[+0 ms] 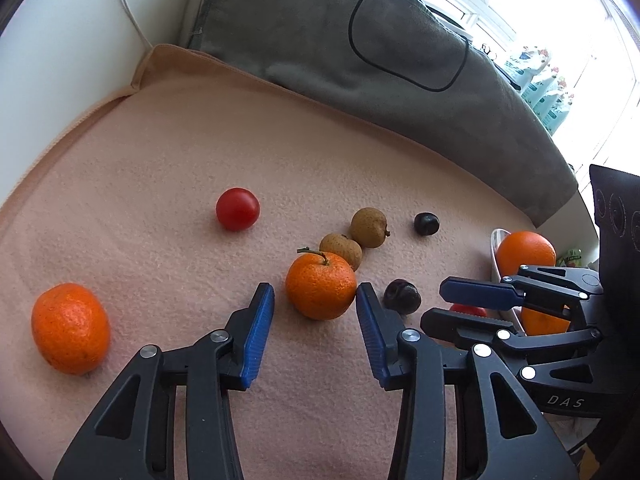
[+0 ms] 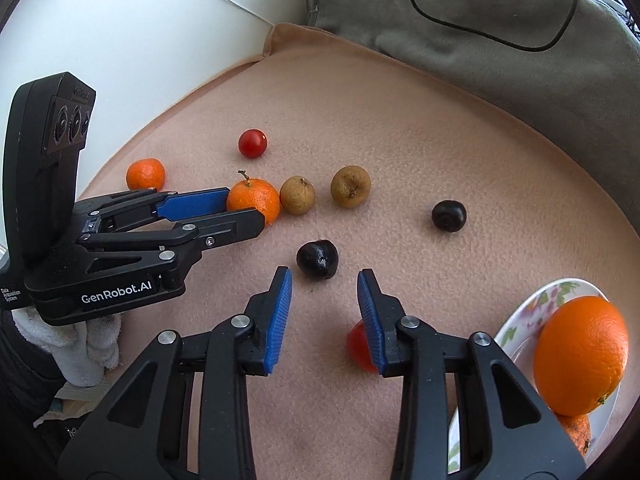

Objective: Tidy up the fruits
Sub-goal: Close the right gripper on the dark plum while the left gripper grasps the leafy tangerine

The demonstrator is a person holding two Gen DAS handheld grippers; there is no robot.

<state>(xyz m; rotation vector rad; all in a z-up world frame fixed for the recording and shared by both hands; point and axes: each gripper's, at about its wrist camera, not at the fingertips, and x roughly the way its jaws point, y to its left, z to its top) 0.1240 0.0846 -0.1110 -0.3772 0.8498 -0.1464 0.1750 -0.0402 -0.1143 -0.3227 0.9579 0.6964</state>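
Fruit lies scattered on a pink blanket (image 1: 160, 168). My left gripper (image 1: 315, 300) is open with its jaws on either side of a stemmed tangerine (image 1: 321, 286), which also shows in the right wrist view (image 2: 256, 198). My right gripper (image 2: 325, 278) is open and empty, just short of a dark plum (image 2: 317, 259); a red tomato (image 2: 358, 346) lies partly hidden under its right finger. A floral plate (image 2: 532, 312) at the right holds two oranges (image 2: 582, 350). Another tangerine (image 1: 70, 328), a red tomato (image 1: 237, 209), two brown fruits (image 1: 369, 227) and a second dark plum (image 1: 426, 223) lie apart.
A grey cushion (image 1: 360, 40) with a black cable (image 1: 400, 68) lies along the blanket's far edge. A white wall (image 1: 60, 40) borders the left side. The left gripper's body (image 2: 80, 240) fills the left of the right wrist view.
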